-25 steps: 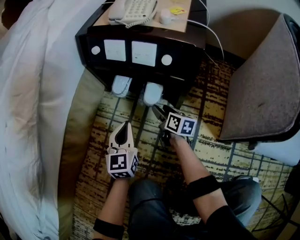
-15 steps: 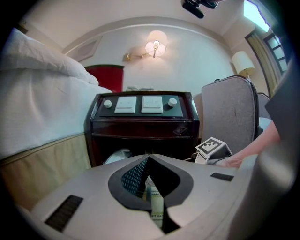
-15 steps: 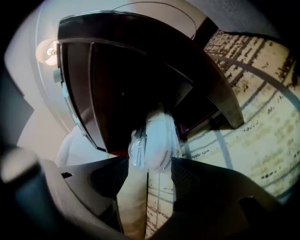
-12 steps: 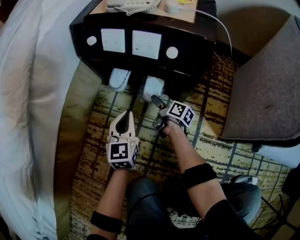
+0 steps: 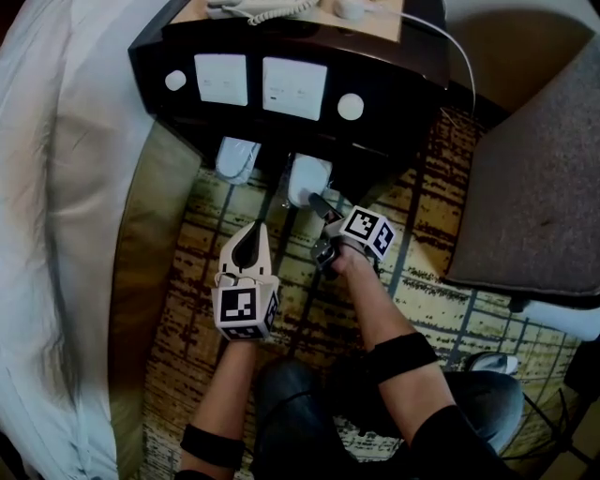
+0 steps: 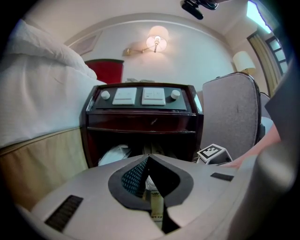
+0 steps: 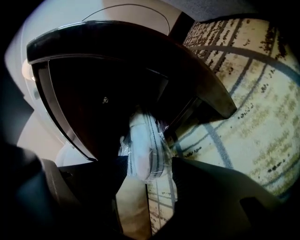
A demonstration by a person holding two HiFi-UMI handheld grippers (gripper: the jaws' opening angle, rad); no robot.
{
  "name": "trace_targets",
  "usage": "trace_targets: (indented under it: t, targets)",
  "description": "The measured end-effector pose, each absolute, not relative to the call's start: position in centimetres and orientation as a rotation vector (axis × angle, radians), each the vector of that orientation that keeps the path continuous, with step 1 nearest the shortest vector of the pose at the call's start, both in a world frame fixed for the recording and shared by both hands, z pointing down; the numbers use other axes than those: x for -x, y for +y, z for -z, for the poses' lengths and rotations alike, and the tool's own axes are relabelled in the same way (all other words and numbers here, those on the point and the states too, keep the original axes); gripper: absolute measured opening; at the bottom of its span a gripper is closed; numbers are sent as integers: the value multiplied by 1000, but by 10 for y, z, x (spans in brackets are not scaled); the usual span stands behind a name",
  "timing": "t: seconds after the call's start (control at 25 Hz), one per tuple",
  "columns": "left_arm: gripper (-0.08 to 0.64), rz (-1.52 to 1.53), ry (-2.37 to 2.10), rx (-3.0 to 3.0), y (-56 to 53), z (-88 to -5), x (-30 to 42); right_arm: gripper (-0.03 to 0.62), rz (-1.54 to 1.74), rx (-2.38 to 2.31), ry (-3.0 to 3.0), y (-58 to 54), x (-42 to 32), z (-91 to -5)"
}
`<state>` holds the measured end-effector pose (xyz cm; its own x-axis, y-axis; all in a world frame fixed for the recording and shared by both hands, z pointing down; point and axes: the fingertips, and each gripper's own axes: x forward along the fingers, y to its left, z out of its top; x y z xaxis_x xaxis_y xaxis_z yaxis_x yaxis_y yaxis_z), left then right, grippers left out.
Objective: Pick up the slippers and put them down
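Two white slippers in clear wrap lie under the dark nightstand (image 5: 281, 122): the left slipper (image 5: 237, 157) and the right slipper (image 5: 307, 180). My right gripper (image 5: 317, 206) is low over the carpet and open. In the right gripper view the right slipper's (image 7: 144, 147) near end lies between the jaws of the right gripper (image 7: 150, 165), with a gap beside it. My left gripper (image 5: 252, 232) is shut and empty, a short way in front of the left slipper. In the left gripper view the shut left gripper (image 6: 148, 159) points at the nightstand, with the left slipper (image 6: 111, 153) behind it.
A bed with a white duvet (image 5: 56, 206) and tan base (image 5: 155, 272) runs along the left. A grey armchair (image 5: 539, 178) stands at the right. The nightstand carries switch panels (image 5: 258, 80), a telephone (image 5: 267, 7) and a cable (image 5: 450, 56). The person's knees (image 5: 375, 412) are just behind both grippers.
My right gripper has rolled and sunk toward the right slipper, so its jaws now flank the slipper's end. The left gripper has dropped and edged forward a little, still shut.
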<state>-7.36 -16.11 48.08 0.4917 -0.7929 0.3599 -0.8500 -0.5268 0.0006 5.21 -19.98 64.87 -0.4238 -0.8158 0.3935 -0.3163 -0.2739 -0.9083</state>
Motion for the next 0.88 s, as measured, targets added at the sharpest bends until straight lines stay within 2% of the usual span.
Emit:
trace_targets:
  t: [0.28,0.64,0.68,0.8,0.88]
  targets:
    - [0,-477,-1408,-2554,-162,-488,70,360,1752,1406,1587,-208,-49,-660]
    - [0,-473,-1411,-2546,-158,-500,78,360,1702,1350,1577,-226,-45,-658]
    - [0,-476,-1410,-2545,-158,-501,79,346,1692,1337,1583,-228,-44,-655]
    - [0,-485,-1410,-2525,-156,-504,81,167,1647,1306,1585,-232,-45,-647]
    - [0,-470,-1417,-2525,-154,-506,82,152,1615,1281,1575,-232,-46,-643]
